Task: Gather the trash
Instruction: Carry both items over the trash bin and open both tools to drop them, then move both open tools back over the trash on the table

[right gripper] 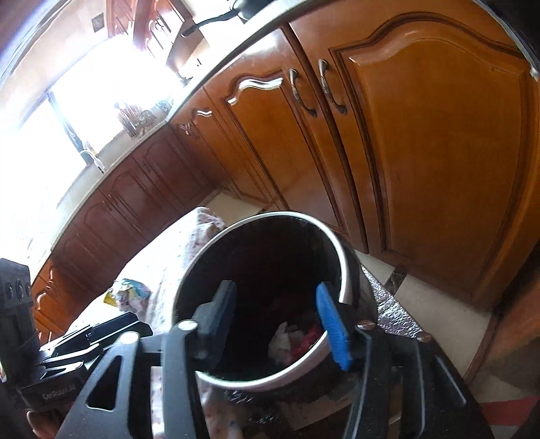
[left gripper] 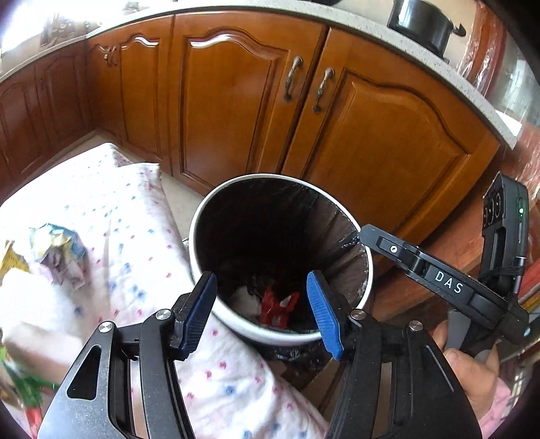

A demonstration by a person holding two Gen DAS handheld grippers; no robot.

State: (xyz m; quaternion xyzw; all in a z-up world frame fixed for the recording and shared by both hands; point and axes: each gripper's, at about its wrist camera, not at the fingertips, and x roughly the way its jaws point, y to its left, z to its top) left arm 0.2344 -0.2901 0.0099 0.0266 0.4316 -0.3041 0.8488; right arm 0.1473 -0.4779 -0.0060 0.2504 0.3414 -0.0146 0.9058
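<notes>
The bin (left gripper: 280,260) stands on the floor between the wooden cupboard doors (left gripper: 233,101) and a spotted cloth (left gripper: 135,236), its mouth unobstructed. Its dark liner hides most of the inside; a red wrapper (left gripper: 276,307) and white paper (left gripper: 244,299) lie at the bottom. The left claw (left gripper: 263,310) and right claw (right gripper: 273,324) hang over the rim, both parted and empty. A crumpled wrapper (left gripper: 57,250) sits on the cloth.

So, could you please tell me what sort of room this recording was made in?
Most likely a home kitchen: wooden cabinet doors run under a pale speckled countertop, a black pot sits on top, and a lined trash bin stands on the floor in front.
</notes>
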